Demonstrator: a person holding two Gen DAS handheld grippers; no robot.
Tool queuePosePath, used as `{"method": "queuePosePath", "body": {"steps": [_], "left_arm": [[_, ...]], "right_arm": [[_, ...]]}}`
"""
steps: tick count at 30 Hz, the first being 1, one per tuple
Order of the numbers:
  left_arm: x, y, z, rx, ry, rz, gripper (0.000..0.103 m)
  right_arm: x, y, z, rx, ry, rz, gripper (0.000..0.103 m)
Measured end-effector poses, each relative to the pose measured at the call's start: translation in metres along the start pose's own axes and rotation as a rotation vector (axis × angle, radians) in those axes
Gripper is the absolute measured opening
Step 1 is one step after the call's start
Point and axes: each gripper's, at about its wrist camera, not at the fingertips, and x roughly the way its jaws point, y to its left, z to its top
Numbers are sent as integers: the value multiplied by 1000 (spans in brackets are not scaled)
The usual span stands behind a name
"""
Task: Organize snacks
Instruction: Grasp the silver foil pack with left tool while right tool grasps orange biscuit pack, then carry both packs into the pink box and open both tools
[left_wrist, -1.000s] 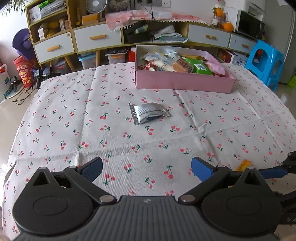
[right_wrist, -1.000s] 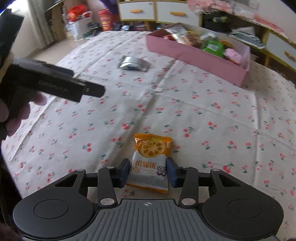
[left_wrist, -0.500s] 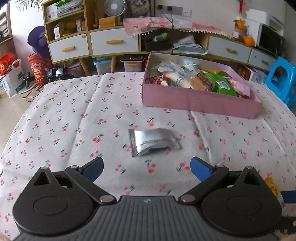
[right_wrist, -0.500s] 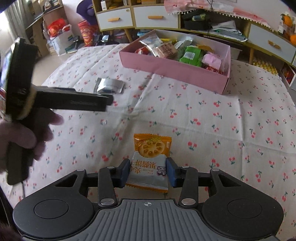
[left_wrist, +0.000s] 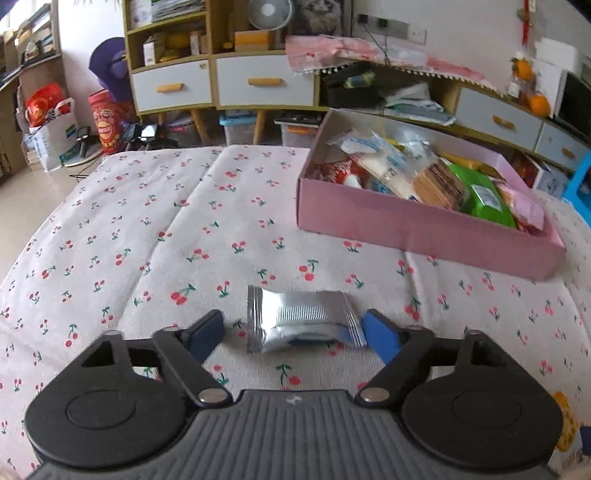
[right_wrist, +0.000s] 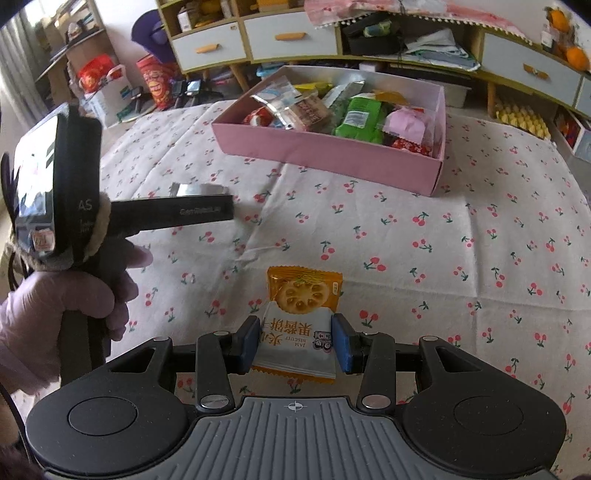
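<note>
The left gripper (left_wrist: 293, 332) was positioned low over the counter (left_wrist: 147, 240), which was covered by a cherry-print cloth. Its jaws had just been closing and stood apart on either side of a silver foil packet (left_wrist: 301, 319). The right-hand blue pad (left_wrist: 378, 338) was at or touching the packet's crimped end; the left-hand pad stood clear of the packet, so no clamp was made. The packet lay flat on the cloth.

The right gripper (right_wrist: 295, 341) had its jaws clamped on an orange-and-white biscuit packet (right_wrist: 301, 317), one pad pressing each long side. The packet's orange end projected forward beyond the pads.

A pink box (right_wrist: 332, 151) stood farther back on the counter, well apart from both packets. It was already filled with assorted snacks, including a green pack (right_wrist: 360, 118) and a pink pack (right_wrist: 406, 123). The cloth between each gripper and the box was unobstructed.

In the right wrist view, a gloved hand (right_wrist: 62, 306) held the left gripper's handle at the left, with the silver packet visible just beyond its black bar.

Behind the counter stood low cabinets with grey drawers (left_wrist: 264, 83), a desk fan (left_wrist: 267, 14) and red bags (left_wrist: 46, 107) on the floor.
</note>
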Motion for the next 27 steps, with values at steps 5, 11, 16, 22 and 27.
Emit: {"method": "queuePosePath", "body": {"steps": [5,11,16,22,27], "left_arm": [[-1,-2,4,21,-5,-12,49],[-2,-2,6,36,7,-38,44],[-6,0,14,-6,32,-78,38],[-16,0,27,-75,18,-131,37],[-25,-1,40,-131,-12,-172,37]], "right_arm": [[-2,-8,7,34,-16,-4,41],[1,-16,15,77,-18,-9,41],[1,-22,24,116,-28,4,41],[1,-31,46,202,-62,14,41],[-2,-41,67,281,-114,29,41]]}}
